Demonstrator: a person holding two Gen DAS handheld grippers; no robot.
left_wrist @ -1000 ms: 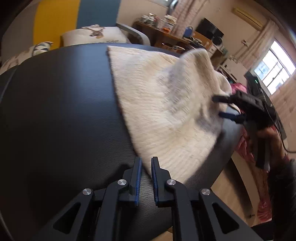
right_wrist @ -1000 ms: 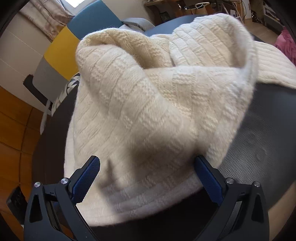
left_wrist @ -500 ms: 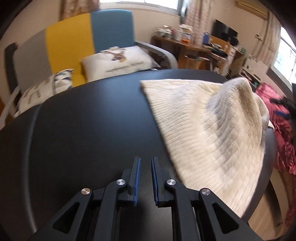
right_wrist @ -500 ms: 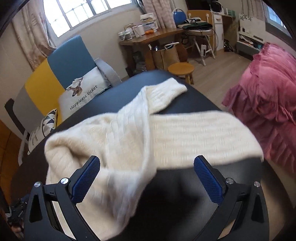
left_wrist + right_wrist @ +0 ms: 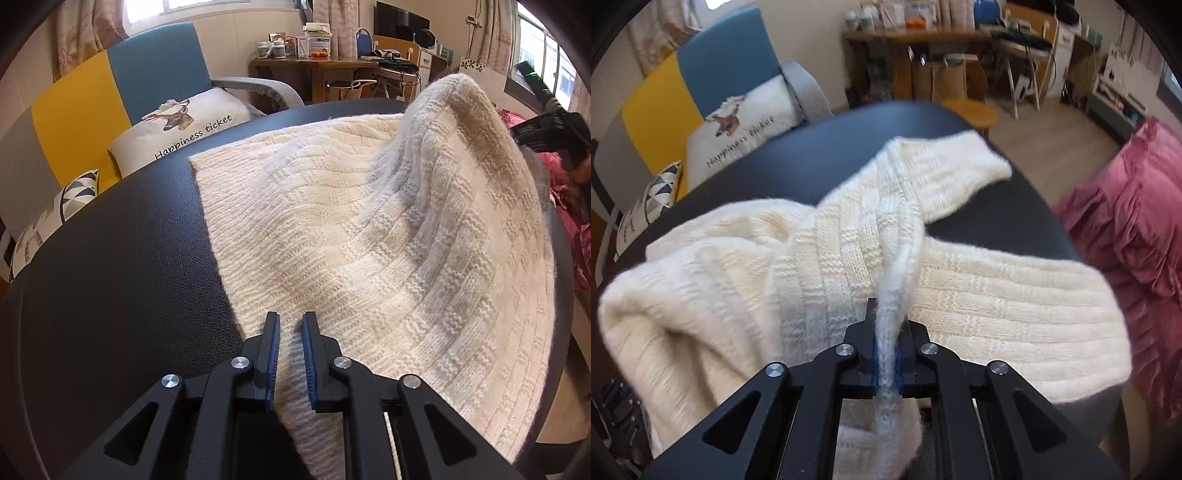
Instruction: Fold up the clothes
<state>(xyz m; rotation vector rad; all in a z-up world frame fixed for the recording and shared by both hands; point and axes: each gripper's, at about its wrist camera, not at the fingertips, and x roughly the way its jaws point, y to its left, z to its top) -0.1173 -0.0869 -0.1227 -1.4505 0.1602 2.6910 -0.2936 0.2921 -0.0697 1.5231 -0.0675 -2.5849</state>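
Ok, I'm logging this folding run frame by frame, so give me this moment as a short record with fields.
garment: cream knit sweater, partly flat, one part lifted into a peak
surface: black table
left gripper: jaws narrow, the sweater's near edge between them
right gripper: shut on a raised fold of the sweater
sleeve: lying out across the table's far side
background: cushion printed "Happiness ticket"

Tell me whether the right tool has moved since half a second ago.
Yes. The right tool has closed on the sweater, nearer the black table.
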